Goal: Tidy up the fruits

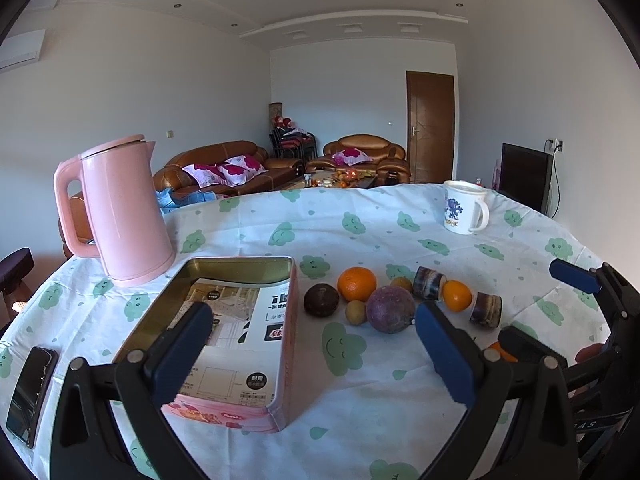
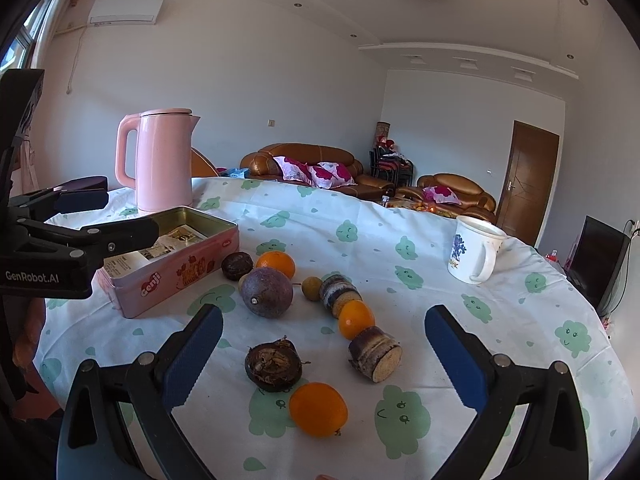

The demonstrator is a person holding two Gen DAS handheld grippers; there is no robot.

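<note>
Several fruits lie on the table: an orange (image 2: 318,409) nearest my right gripper (image 2: 324,356), a dark brown fruit (image 2: 273,366), a purple passion fruit (image 2: 267,291), two more oranges (image 2: 355,319) (image 2: 276,264) and two sugarcane pieces (image 2: 374,354). An open pink tin (image 1: 224,336) with paper inside stands to their left. My left gripper (image 1: 316,344) is open and empty, above the tin's right edge. My right gripper is open and empty above the near fruits. The passion fruit (image 1: 391,309) also shows in the left wrist view.
A pink kettle (image 1: 124,212) stands behind the tin. A white mug (image 1: 464,208) stands at the far right of the table. A black phone (image 1: 32,392) lies at the left table edge. The cloth has a green cloud pattern.
</note>
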